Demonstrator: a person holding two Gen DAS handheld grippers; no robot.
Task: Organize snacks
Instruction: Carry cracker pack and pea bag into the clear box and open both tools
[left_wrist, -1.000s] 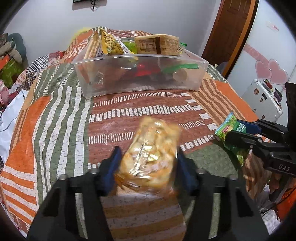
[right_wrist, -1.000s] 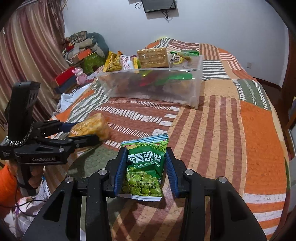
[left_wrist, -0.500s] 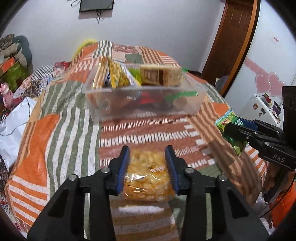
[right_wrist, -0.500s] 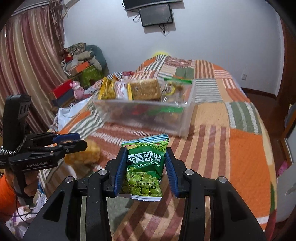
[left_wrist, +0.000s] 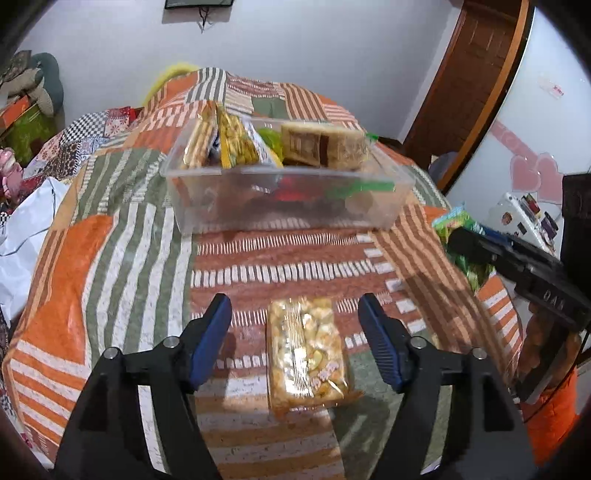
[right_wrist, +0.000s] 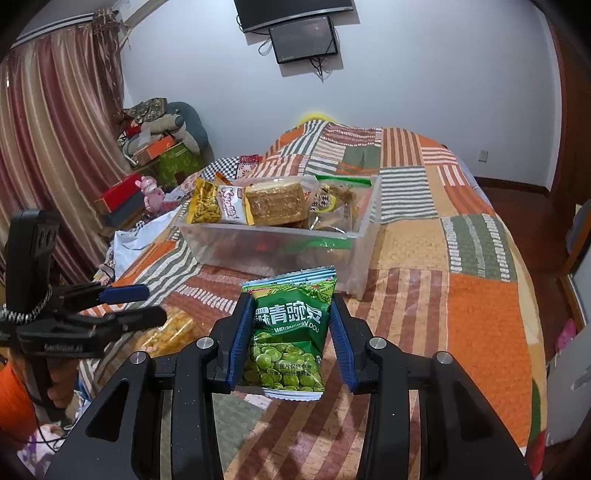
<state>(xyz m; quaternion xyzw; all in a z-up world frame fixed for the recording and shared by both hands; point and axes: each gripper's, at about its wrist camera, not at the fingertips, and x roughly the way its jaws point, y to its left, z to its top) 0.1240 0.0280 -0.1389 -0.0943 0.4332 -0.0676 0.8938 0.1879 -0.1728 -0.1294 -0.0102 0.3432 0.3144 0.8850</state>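
Note:
A clear plastic bin (left_wrist: 288, 199) stands on the patchwork bed, holding several snack packs, a brown cracker pack (left_wrist: 323, 146) on top. My left gripper (left_wrist: 295, 317) is open wide, above a yellow snack bag (left_wrist: 306, 350) that lies on the quilt between the fingers, untouched. My right gripper (right_wrist: 288, 325) is shut on a green pea bag (right_wrist: 290, 332), held above the quilt in front of the bin (right_wrist: 280, 243). The left gripper (right_wrist: 125, 306) and yellow bag (right_wrist: 173, 328) also show in the right wrist view.
The quilted bed (right_wrist: 461, 295) stretches right of the bin. Boxes and toys (right_wrist: 147, 177) pile by the curtain at left. A wooden door (left_wrist: 476, 85) and a white cabinet (left_wrist: 524, 218) stand at right. A monitor (right_wrist: 303, 35) hangs on the wall.
My left gripper opened and let go of the yellow snack bag, which now lies on the quilt. Both grippers rose and pulled back from the bin. The right still holds the pea bag.

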